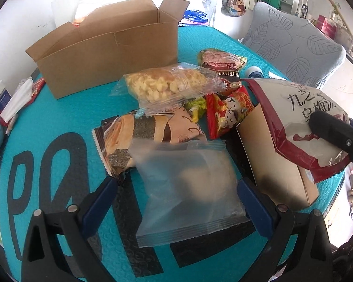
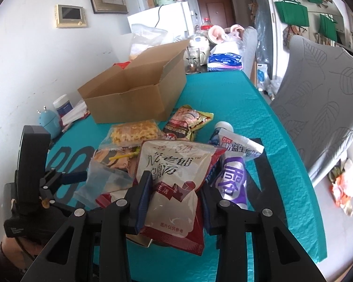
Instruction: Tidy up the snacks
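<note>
A frosted clear packet [image 1: 188, 188] lies on the teal table mat [image 1: 58, 117], and my left gripper [image 1: 176, 202] stands open astride it, blue pads clear of both sides. My right gripper [image 2: 176, 183] is shut on a white-and-red pouch [image 2: 176, 176] and holds it above the pile. In the left wrist view the pouch [image 1: 306, 117] hangs over a small brown carton [image 1: 277, 164]. Behind lie a clear bag of yellow puffs [image 1: 169, 84], a seaweed snack packet [image 1: 138, 136], a red packet [image 1: 228, 115] and a peanut packet [image 1: 218, 65]. An open cardboard box [image 2: 134, 94] stands at the back left.
A purple-and-white packet [image 2: 233, 178] lies right of the pouch. A grey leaf-patterned chair [image 2: 317, 117] stands close along the table's right edge. A white jar [image 2: 63, 105], a blue egg-shaped gadget [image 2: 48, 122] and papers sit by the left wall.
</note>
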`<state>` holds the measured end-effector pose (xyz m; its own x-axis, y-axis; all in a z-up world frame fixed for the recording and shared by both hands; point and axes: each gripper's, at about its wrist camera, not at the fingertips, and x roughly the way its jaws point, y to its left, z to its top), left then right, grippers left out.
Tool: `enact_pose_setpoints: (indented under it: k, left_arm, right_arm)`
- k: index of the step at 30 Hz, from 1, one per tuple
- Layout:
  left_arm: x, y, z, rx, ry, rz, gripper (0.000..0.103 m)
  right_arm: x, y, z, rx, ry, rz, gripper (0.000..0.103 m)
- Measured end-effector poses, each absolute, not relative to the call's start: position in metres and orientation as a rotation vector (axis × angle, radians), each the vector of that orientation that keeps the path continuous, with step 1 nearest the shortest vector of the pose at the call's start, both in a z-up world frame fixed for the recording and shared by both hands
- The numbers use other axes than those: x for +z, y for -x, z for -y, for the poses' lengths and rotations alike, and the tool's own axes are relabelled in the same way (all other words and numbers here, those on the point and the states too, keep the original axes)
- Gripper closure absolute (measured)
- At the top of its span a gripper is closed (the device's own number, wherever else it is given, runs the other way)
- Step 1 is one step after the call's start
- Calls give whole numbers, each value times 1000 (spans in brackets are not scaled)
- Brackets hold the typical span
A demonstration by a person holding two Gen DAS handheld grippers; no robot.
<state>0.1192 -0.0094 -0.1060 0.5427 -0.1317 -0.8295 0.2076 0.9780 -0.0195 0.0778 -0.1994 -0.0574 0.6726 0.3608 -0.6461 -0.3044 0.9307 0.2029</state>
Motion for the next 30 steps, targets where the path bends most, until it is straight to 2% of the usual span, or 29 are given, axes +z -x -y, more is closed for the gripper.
enact_pose_setpoints:
  k: [16,18,20,21,23,24,25,26,30]
  left_arm:
    - [-108,-115,24,-171,-194,-952,0]
    - [-108,-117,28,-167,-217,-951,0]
    - [-109,-117,30,-167,-222,-931,1]
    - [-108,-116,30,-169,-219,-920,11]
    - [-106,-114,28,-167,-210,-899,20]
    - [-106,-114,29,-173,-202,-903,20]
    - [-106,-115,28,-180,-193,-904,21]
    - [-105,-116,27,-187,-185,-905,21]
    - [-101,-113,21,-207,-167,-902,26]
  right_arm:
    - [-59,-75,216,366,-101,-741,64]
    - [-59,-76,219,346,-94,-747,59]
    - [-62,-79,221,309,-82,-765,40]
    - [-65,-80,223,292,-76,-773,38]
    - [-68,-81,227,295,-99,-785,35]
    - [-70,-82,230,304,-123,-795,32]
    - [-72,-83,232,314,-147,-806,21]
    - [-74,-84,233,324,-168,-815,15]
    - [-73,-84,233,372,-201,-804,15]
